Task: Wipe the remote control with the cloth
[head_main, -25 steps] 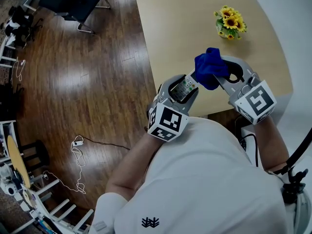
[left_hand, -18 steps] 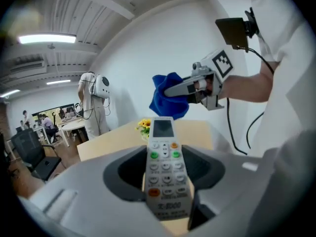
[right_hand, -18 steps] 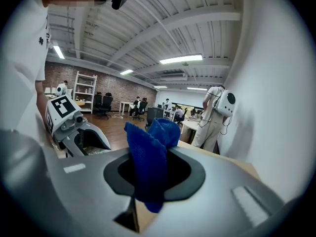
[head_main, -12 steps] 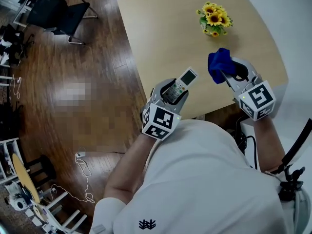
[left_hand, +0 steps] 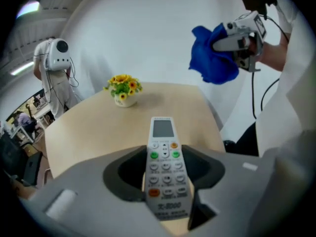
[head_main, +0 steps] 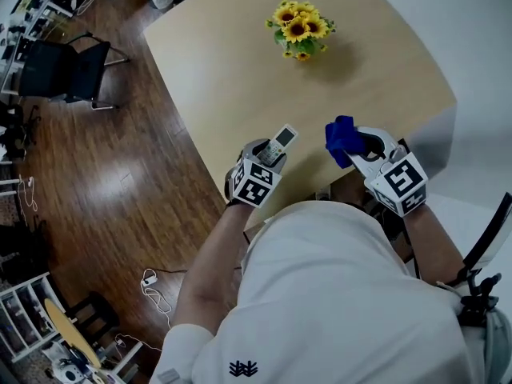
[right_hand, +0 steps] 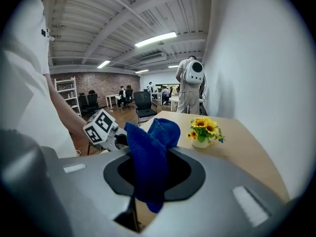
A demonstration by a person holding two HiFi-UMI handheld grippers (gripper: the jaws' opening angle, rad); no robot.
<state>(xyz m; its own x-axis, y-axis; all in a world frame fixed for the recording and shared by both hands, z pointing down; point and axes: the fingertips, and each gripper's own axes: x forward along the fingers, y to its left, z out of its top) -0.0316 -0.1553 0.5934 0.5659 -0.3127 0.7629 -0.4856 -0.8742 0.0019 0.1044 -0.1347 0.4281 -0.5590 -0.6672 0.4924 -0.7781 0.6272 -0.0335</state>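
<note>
We had the left claw [head_main: 270,155] clenched on the remote control [head_main: 280,143]. It gripped the lower end by the two long edges, button face up. The screen end stuck out free toward 12 o'clock, where the sunflowers [head_main: 298,28] stood farther across the surface [head_main: 216,62]. The remote was over the near edge of the surface and, as far as we could judge, was carried in the air rather than resting on it. At 3 o'clock of it, near but apart, the right claw [head_main: 353,146] was clamped on the blue cloth [head_main: 340,134]. The cloth was bunched between the jaws, with loose folds spilling above and below them.

We judged the remote light, rigid and smooth-sided. Being hard plastic, it could twist or slide in a narrow pinch if pressed at the free end. Holding it low on the body seemed right to us, since that left the screen and upper keys bare for wiping. Strokes would need to be gentle and run along its length toward the grip rather than across.

The cloth looked soft and limp, with no stiffness of its own. Only the wad just beyond the jaws would carry any pressure, so that part should meet the remote.
</note>
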